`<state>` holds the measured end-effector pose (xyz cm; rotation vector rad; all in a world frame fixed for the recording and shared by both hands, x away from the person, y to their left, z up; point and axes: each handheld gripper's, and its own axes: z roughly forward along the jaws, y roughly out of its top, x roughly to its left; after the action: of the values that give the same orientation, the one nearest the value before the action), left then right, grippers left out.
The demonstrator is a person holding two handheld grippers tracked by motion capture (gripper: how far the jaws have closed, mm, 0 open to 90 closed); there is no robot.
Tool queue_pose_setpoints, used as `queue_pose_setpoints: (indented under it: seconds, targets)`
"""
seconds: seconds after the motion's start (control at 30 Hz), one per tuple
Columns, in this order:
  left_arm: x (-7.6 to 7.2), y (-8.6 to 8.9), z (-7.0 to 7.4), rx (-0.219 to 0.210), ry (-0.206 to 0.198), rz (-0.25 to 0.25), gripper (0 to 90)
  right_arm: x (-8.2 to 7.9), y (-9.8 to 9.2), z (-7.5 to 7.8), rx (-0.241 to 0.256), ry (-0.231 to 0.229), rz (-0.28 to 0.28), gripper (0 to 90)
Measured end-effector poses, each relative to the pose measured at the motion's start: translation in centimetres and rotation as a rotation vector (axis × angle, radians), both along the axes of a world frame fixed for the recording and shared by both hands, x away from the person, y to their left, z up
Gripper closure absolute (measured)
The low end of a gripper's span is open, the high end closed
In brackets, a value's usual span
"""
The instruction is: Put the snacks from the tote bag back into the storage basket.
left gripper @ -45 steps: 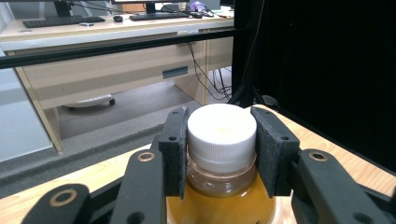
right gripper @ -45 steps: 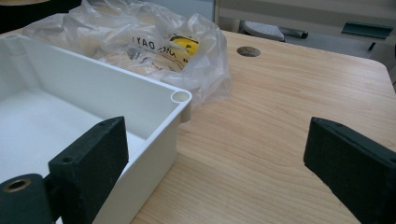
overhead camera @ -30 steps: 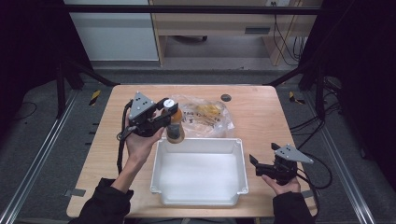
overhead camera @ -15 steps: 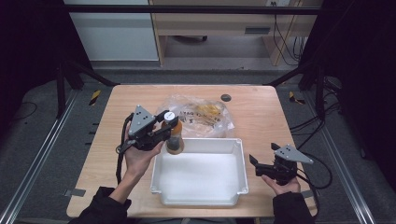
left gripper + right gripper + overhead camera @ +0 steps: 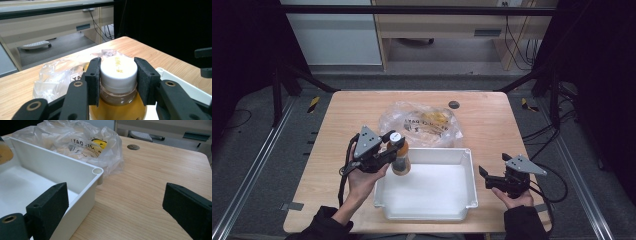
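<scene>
Left gripper (image 5: 388, 148) raised in the left hand (image 5: 362, 177), jaws clamped. Right gripper (image 5: 485, 176) low, jaws spread wide, right hand (image 5: 514, 196) beneath.

Light falls from overhead onto the counter (image 5: 337, 150), which reads evenly bright in the high view, while the surroundings at 9 and 3 o'clock sink into near black. The white tray (image 5: 427, 212) is almost blown out, with little inner detail. Glare glints on the plastic bag (image 5: 82, 142) in the right gripper view. Both gripper views blur their near black jaws at 6 o'clock. The high view looks soft and slightly grainy overall.
</scene>
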<state>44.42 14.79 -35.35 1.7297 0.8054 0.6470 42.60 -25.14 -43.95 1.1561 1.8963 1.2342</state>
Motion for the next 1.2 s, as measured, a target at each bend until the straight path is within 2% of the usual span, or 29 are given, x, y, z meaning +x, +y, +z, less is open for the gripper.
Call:
queue_pose_setpoints:
  seconds: [0.2,0.5,0.87,1.2]
  targets:
    - [-0.3,-0.4,-1.2,0.016,0.011,-0.006,59.1,0.0,0.1,0.0,-0.003,0.0,0.003,6.9]
    - [-0.6,-1.1,-3.0,0.04,0.062,-0.031,59.0,0.0,0.2,-0.1,-0.009,0.002,0.007,7.1]
    - [-0.5,-1.7,-4.3,0.053,0.104,-0.043,59.0,0.0,0.2,-0.1,-0.013,0.004,0.01,7.1]
    - [-0.9,-2.2,-4.8,0.056,0.081,-0.047,58.8,0.0,0.3,-0.2,-0.015,0.008,0.009,7.1]
